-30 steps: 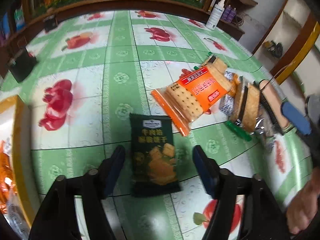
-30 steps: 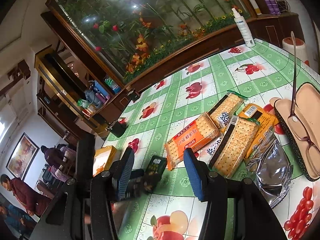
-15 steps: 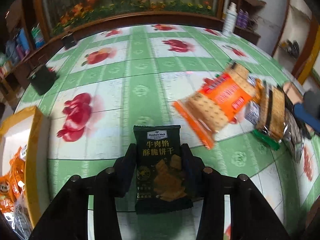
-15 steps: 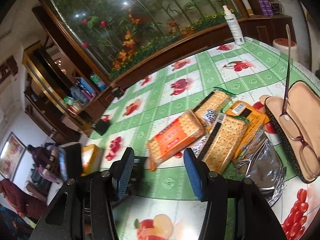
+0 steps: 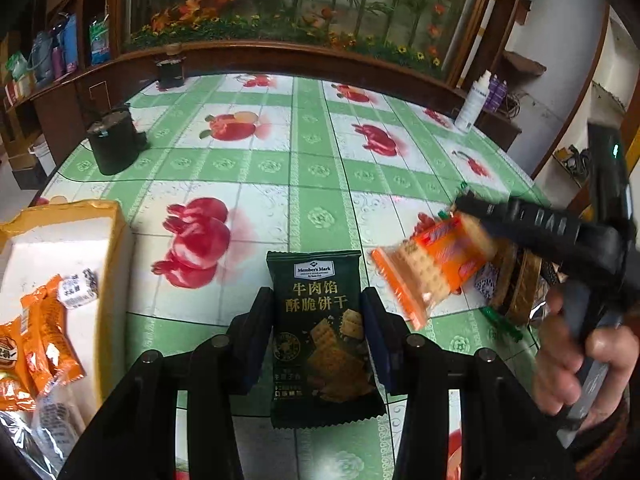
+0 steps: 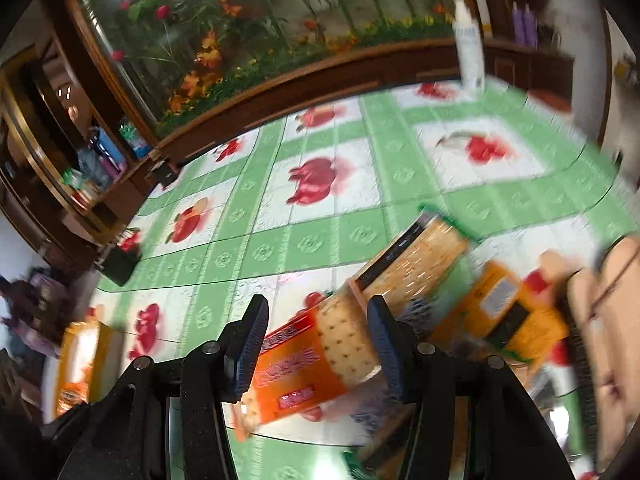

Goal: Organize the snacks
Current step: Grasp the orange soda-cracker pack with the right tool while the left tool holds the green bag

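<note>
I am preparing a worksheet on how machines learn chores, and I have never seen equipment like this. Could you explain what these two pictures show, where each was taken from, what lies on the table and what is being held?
No robot here: a person holds a hand-operated two-finger gripper in each hand, and each carries a wide-angle camera looking along its fingers.

In the left camera's picture, the left gripper is clamped on a dark green biscuit packet. At the left stands a yellow box holding orange snack packs. At the right you see the person's hand with the other gripper.

In the blurred right camera's picture, the right gripper has its fingers either side of an orange cracker packet; whether they grip it is unclear. More cracker packets lie beyond on the green fruit-patterned tablecloth.
</note>
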The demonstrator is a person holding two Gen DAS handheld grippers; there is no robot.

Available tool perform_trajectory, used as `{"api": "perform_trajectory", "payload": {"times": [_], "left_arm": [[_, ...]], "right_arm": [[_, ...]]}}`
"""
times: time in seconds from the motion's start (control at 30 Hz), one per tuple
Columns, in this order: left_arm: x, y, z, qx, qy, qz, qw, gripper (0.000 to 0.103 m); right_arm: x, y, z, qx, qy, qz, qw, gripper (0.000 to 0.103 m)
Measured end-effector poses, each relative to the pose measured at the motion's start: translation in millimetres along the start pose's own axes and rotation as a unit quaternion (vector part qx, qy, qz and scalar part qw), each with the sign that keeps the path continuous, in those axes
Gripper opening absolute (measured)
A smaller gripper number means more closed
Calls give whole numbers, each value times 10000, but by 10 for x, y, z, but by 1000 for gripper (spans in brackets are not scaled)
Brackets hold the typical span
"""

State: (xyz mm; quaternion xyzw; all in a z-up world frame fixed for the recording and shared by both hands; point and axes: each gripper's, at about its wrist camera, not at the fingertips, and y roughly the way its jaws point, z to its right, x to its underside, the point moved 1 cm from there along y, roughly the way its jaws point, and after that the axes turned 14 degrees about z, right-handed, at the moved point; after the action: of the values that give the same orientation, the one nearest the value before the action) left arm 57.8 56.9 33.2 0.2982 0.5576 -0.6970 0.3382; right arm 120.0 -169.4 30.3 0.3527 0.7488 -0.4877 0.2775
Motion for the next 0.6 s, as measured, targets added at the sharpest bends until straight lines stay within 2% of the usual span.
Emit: {"api": "perform_trajectory", "payload": {"times": [0.1, 0.2, 0.23, 0.33, 0.37, 0.47, 0.6], "left_arm": [[-60, -82, -97, 8, -182, 109, 9998, 43], [-126, -153, -187, -20, -317, 256, 9992, 43], [-144, -167, -217, -52, -353, 294, 9989, 43], [-173, -188, -299, -135, -458, 346, 9983, 43], [-179, -191, -324, -149, -499, 348, 9980, 43], [-198, -205, -385, -212, -586, 387, 9973, 43], [-229, -249, -473, -323, -693, 496, 9958, 43]], "right_arm": [[160, -8, -71, -302, 83, -540, 9980, 57], [407, -77, -130, -1104, 634, -1479, 9808, 58], [456, -112, -165, -1269, 625, -1593, 9771, 58], [450, -221, -285, -904, -25, -1183, 9889, 61], [424, -230, -332, -826, -293, -1030, 9908, 65], [380, -178, -437, -908, -557, -696, 9919, 69], [514, -14, -607, -1330, -448, -987, 9852, 69]]}}
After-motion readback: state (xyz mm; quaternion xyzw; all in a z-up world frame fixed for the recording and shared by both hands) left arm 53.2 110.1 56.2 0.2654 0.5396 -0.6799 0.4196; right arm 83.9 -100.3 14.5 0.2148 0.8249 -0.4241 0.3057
